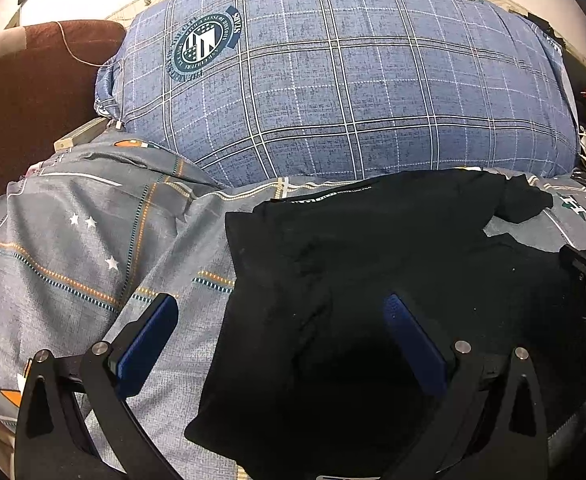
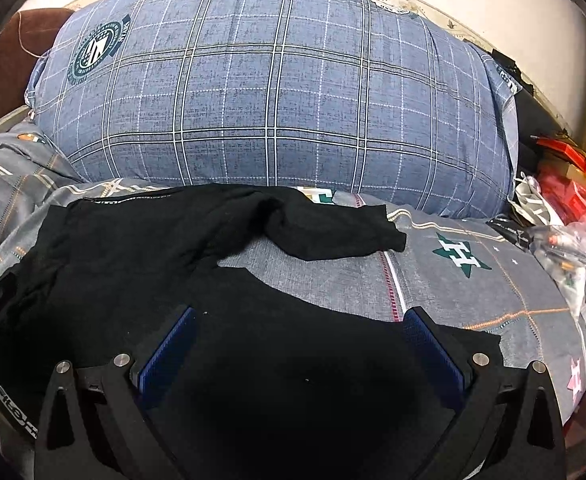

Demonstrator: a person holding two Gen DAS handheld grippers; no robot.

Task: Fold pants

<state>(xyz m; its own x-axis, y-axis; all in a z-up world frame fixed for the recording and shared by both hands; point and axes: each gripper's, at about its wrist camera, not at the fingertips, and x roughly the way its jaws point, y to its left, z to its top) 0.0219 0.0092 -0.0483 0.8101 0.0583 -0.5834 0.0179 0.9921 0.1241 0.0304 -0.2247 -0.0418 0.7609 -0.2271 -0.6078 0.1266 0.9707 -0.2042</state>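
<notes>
Both grippers spread wide, nothing pinched | black pants (image 2: 133, 248) flat on bedsheet (image 2: 473, 300), long axis left-right | left gripper (image 1: 281, 344) straddles left edge; right gripper (image 2: 301, 344) over near leg; far leg (image 2: 333, 228) skewed

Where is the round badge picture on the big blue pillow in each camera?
Left wrist view: the round badge sits upper left of centre, on the pillow's top-left corner.
Right wrist view: the round badge sits far upper left, on that same corner of the pillow.
Shared landmark: the black pants lie just below the pillow in both views.
</notes>
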